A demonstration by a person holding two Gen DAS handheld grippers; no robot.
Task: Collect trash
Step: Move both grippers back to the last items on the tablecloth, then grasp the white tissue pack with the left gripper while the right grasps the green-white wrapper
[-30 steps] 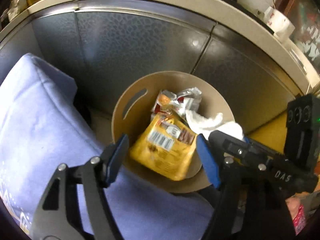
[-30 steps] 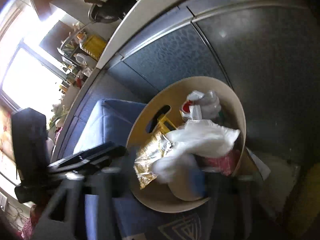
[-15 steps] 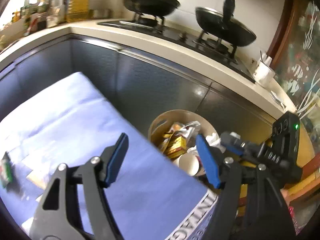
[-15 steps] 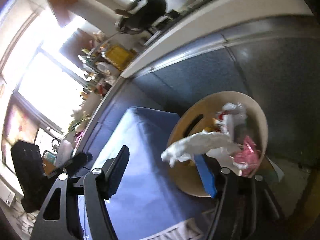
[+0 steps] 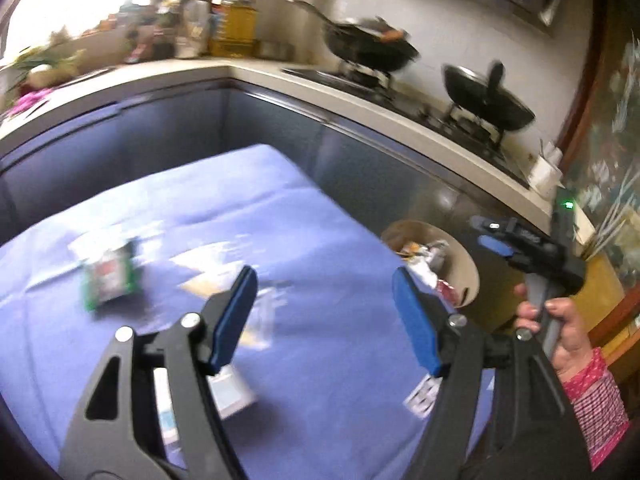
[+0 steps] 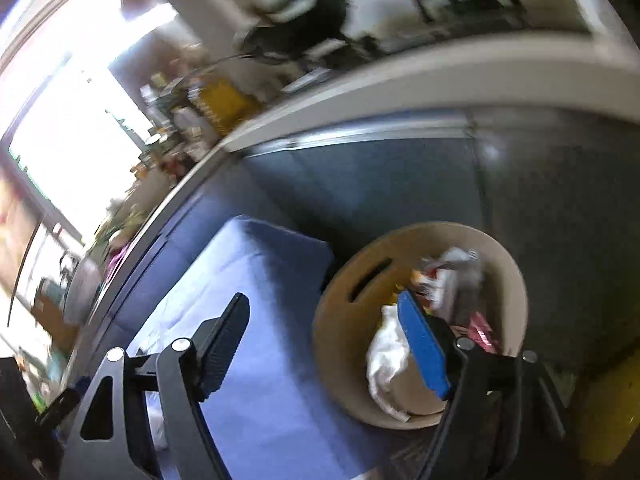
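A round tan bin (image 5: 466,258) (image 6: 340,328) stands at the right edge of a table under a blue cloth (image 5: 248,216) (image 6: 256,344). It holds wrappers, a white tissue (image 6: 384,352) and a pink packet (image 6: 482,330). On the cloth lie a green wrapper (image 5: 110,276), clear plastic scraps (image 5: 208,256) and a white card (image 5: 232,392). My left gripper (image 5: 322,316) is open and empty above the cloth. My right gripper (image 6: 320,344) is open and empty over the bin's near rim; it also shows in the left wrist view (image 5: 528,248).
A dark cabinet front (image 5: 360,160) with a pale counter runs behind the table. Two black pans (image 5: 372,50) sit on the stove. Bottles and jars (image 5: 216,24) crowd the counter corner by the window. A yellow surface (image 6: 608,408) lies right of the bin.
My left gripper has pulled back from the bin and swung left over the cloth. The white tissue left my right gripper and lies in the bin; that gripper has lifted away.
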